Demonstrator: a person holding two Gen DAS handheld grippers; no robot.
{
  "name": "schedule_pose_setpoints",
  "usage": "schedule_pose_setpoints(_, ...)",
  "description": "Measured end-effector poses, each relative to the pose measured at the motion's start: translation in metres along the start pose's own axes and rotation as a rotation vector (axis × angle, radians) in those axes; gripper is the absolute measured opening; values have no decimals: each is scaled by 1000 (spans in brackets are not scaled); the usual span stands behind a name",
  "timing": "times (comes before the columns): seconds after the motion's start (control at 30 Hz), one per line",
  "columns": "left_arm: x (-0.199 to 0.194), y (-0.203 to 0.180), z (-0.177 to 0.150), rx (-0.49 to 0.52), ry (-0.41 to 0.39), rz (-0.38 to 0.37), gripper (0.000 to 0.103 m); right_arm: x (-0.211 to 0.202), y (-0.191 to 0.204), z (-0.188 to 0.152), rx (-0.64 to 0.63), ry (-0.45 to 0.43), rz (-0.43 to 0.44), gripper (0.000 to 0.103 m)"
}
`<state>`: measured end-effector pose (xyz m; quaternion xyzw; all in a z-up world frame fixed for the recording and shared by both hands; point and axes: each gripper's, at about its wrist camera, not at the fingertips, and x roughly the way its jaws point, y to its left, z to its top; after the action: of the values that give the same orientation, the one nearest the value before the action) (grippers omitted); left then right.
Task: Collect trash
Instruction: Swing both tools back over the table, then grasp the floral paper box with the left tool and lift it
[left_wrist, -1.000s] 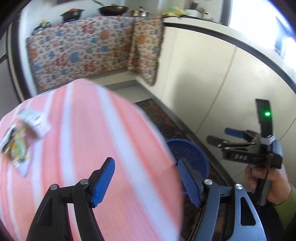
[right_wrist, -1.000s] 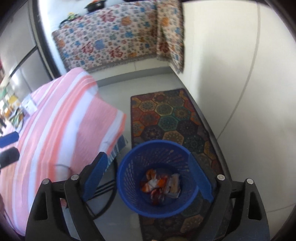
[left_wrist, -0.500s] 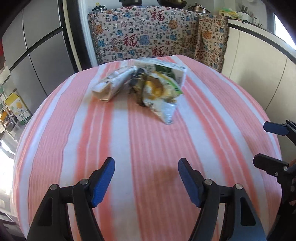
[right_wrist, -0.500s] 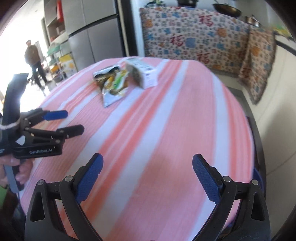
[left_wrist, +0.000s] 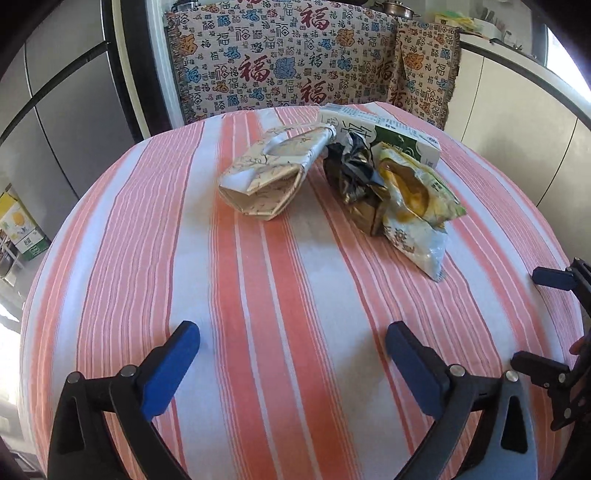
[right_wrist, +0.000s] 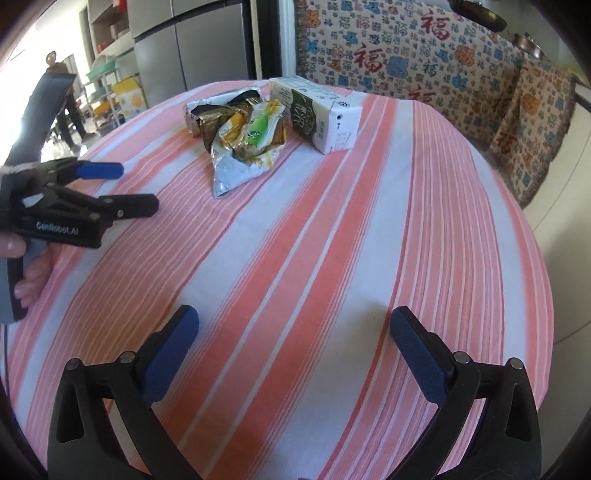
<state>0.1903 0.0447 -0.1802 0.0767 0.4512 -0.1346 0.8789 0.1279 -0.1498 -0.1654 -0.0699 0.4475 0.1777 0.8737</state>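
Left wrist view: the left tool (left_wrist: 291, 343), its blue-padded jaws opening and nothing between them, hangs over the pink-and-white striped worktop (left_wrist: 258, 295); the trash lies well ahead of it near the far edge, untouched; a flattened beige paper bag (left_wrist: 269, 173) sits to the left, a crumpled dark foil wrapper (left_wrist: 351, 173) beside it, a yellow-and-green snack packet (left_wrist: 417, 206) lying against the wrapper's right side, and a green-and-white drink carton (left_wrist: 380, 133) on its side behind them; the right tool (left_wrist: 546, 317) shows only at the right edge, its jaws apart over the worktop's rim.

Right wrist view: the right tool (right_wrist: 295, 332), jaws opening with only cloth beneath them, points down at the striped worktop (right_wrist: 332, 258); the trash pile lies far ahead and to the left; the snack packet (right_wrist: 251, 147) is torn and puckered, silver at its lower end; the foil wrapper (right_wrist: 214, 114) is bunched behind it; the carton (right_wrist: 317, 114) lies just to the right, its white end facing the camera; the left tool (right_wrist: 136, 188), held in a hand (right_wrist: 26, 266), juts in from the left, apart from the trash; a patterned cloth (right_wrist: 424, 62) covers the furniture behind the worktop.
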Motion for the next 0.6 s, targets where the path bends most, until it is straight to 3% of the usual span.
schedule_pose_setpoints(0.2,28,24,34,12,-6,-1,103,1,0,0,-1,0,1,102)
schedule_pose_setpoints(0.5,56,31,74,24,-18,9,103,0,-2,-1,-4,-1,2,103)
schedule_pose_setpoints(0.6,56,33,79,31,-34,4,94,0,-2,0,-4,-1,3,103)
